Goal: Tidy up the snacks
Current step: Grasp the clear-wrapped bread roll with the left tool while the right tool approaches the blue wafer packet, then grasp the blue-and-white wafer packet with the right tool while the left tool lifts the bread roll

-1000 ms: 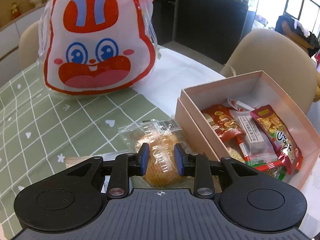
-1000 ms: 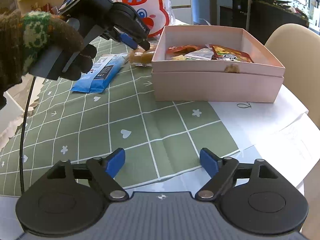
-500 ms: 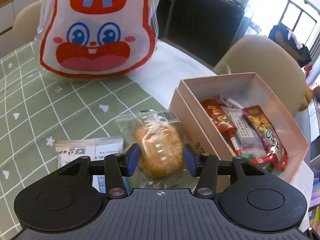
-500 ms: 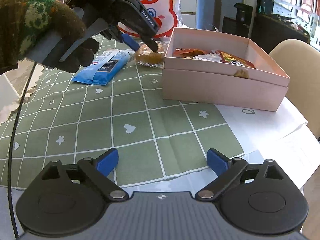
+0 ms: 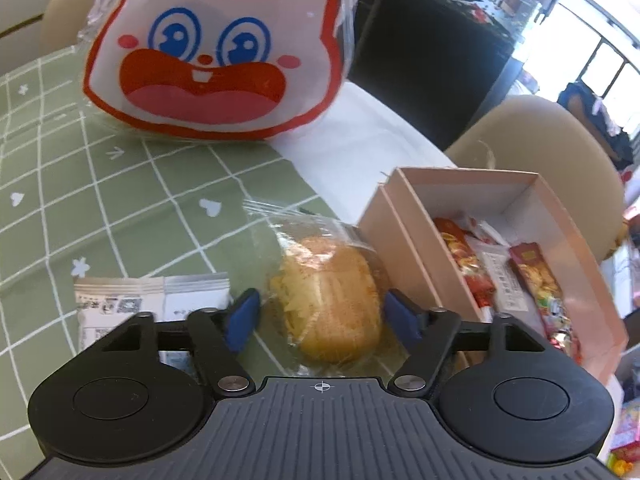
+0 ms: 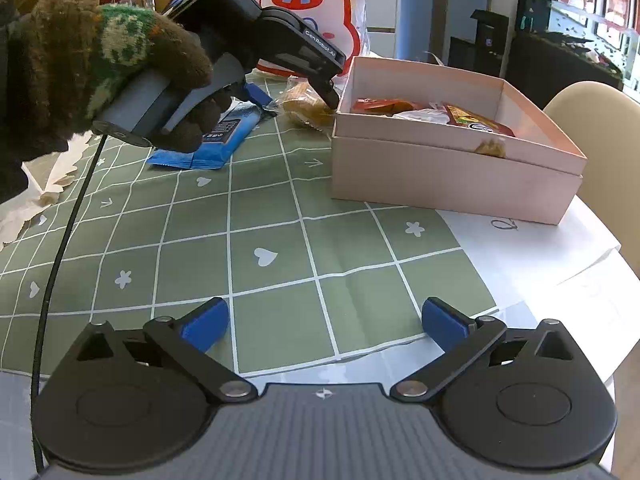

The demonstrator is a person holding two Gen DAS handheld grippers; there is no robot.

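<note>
A golden pastry in a clear wrapper (image 5: 326, 300) lies on the green checked cloth beside the pink box (image 5: 404, 240). My left gripper (image 5: 324, 316) is open, its blue pads on either side of the pastry with small gaps. The box holds several red and orange snack packets (image 5: 500, 276). In the right wrist view the left gripper (image 6: 296, 96) reaches down over the pastry (image 6: 304, 106) next to the box (image 6: 452, 168). My right gripper (image 6: 324, 326) is open and empty, low over the cloth near the table's front edge.
A big rabbit-face snack bag (image 5: 216, 52) stands at the back. A blue and white packet (image 6: 212, 140) lies left of the pastry; it also shows in the left wrist view (image 5: 152, 300). Beige chairs (image 5: 536, 164) stand behind the table. White paper (image 6: 532, 248) lies under the box.
My left gripper has opened wider and moved forward so its pads flank the pastry. The right gripper has shifted slightly and stays open.
</note>
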